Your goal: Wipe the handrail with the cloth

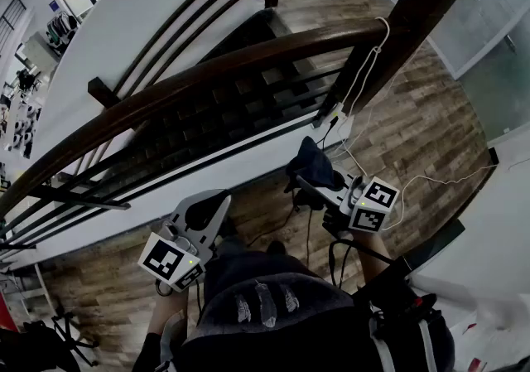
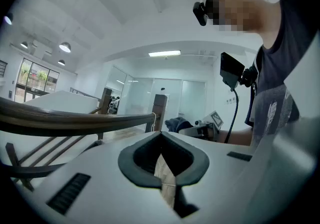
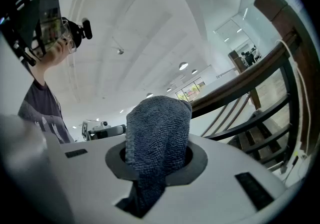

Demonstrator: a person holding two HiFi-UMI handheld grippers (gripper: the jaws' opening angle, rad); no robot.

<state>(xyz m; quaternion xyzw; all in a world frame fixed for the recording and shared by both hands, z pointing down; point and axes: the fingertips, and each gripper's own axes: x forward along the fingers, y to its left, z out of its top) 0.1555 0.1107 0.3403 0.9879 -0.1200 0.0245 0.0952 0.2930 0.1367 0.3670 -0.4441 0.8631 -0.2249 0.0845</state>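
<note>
My right gripper (image 1: pixel 321 186) was pinching the cloth (image 3: pixel 157 138), a dark blue-grey towel. The cloth filled the space between the two jaws, and a thick fold of it stood up above them. In the head view the cloth was on my side of the railing, lower than the handrail (image 1: pixel 248 60) and near it, but I could not see it touching the wood.

The handrail was dark brown and curved, and it ran from the low left up to a dark post (image 1: pixel 418 10) at the right. Thinner dark rails ran under it. A white cable (image 1: pixel 364 72) hung from the post down to the wooden floor (image 1: pixel 414 130).

My left gripper (image 1: pixel 205 211) was held lower and to the left, well apart from the right one. Its jaws were pressed together with nothing between them; only a thin strip of floor showed through the gap lower down. It pointed along the handrail and did not touch it. In the left gripper view the cloth and the right gripper showed further away, beyond the post.
</note>
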